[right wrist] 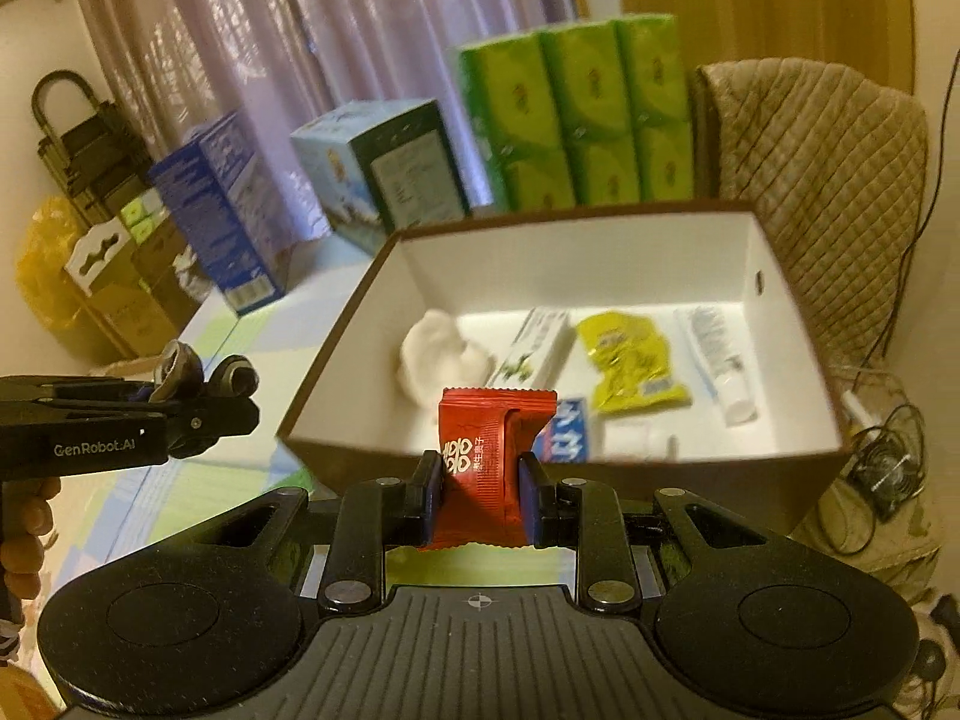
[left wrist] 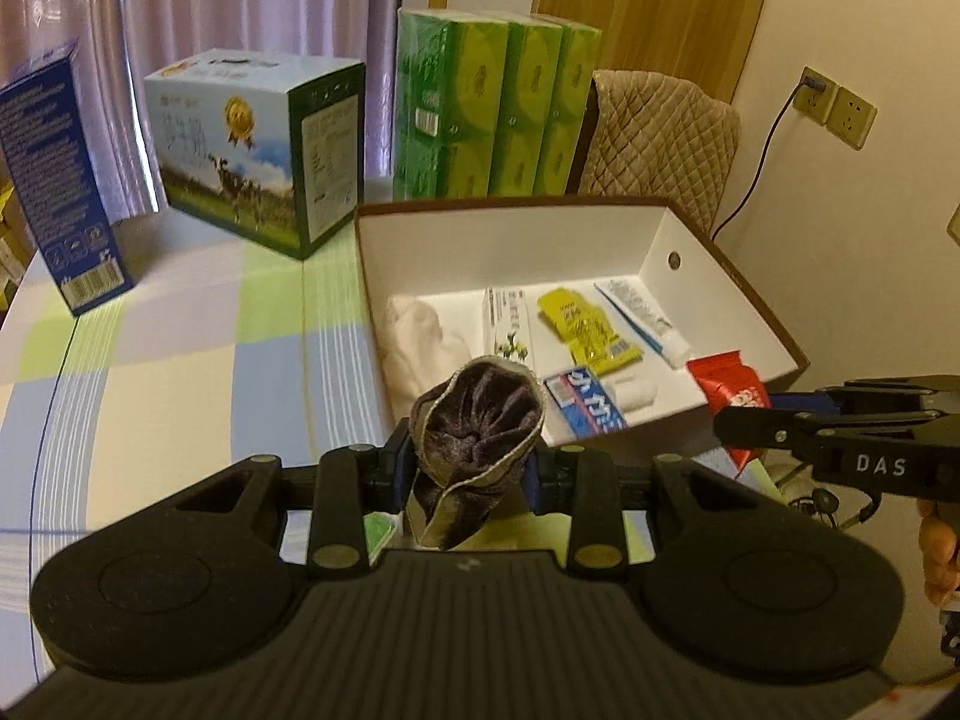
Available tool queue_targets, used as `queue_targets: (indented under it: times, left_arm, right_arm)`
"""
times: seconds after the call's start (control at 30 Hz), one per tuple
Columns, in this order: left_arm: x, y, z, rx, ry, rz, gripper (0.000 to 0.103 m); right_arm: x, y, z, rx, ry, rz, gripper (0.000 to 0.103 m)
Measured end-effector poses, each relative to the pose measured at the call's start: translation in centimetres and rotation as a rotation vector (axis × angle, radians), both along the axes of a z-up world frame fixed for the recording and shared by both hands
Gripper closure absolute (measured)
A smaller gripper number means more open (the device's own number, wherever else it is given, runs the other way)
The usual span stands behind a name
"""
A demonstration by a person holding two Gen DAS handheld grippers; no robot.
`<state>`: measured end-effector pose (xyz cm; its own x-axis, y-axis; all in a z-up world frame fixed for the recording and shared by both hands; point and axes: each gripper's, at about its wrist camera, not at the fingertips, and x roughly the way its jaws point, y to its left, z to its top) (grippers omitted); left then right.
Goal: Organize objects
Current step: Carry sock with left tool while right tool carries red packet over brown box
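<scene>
The left tongs (left wrist: pixel 471 471) clamp a crumpled dark-purple, grey-edged sock (left wrist: pixel 480 420) and the right tongs (right wrist: pixel 480 495) clamp a glossy red snack packet (right wrist: pixel 486 468), both just before the white-lined brown box (left wrist: pixel 510 240).

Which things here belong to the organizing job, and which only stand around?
Job: dark sock in left gripper; red packet in right gripper; white box with sorted items.
Standing around: green tissue packs, milk carton, blue box.
</scene>
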<state>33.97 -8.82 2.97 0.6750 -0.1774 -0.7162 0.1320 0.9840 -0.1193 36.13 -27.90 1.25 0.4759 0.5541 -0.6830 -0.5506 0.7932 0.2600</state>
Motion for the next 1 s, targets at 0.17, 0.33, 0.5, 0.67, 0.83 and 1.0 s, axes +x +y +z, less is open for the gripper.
queue_targets:
  times: [0.17,0.33,0.5,0.67,0.83,1.0]
  left_arm:
    - [1.7,-0.6,0.3,0.010,-0.010,0.003,0.074]
    - [3.4,-1.1,0.0,0.028,-0.003,0.005,0.073]
    - [5.0,-1.6,-0.6,0.047,0.009,0.002,0.073]
    - [6.6,-2.0,-1.8,0.066,0.039,-0.001,0.073]
    - [7.8,-2.6,-2.9,0.074,0.066,-0.012,0.073]
    - [8.8,-3.3,-3.8,0.080,0.088,-0.028,0.073]
  right_arm:
    - [1.9,-1.2,0.5,0.003,-0.024,-0.034,0.080]
    - [3.8,-2.0,0.5,-0.017,-0.047,-0.058,0.080]
    - [5.5,-2.6,0.1,-0.036,-0.058,-0.085,0.080]
    - [6.6,-2.9,-0.2,-0.050,-0.066,-0.098,0.080]
    - [7.5,-3.4,-0.9,-0.065,-0.054,-0.119,0.080]
    - [8.3,-3.5,-1.6,-0.081,-0.042,-0.125,0.080]
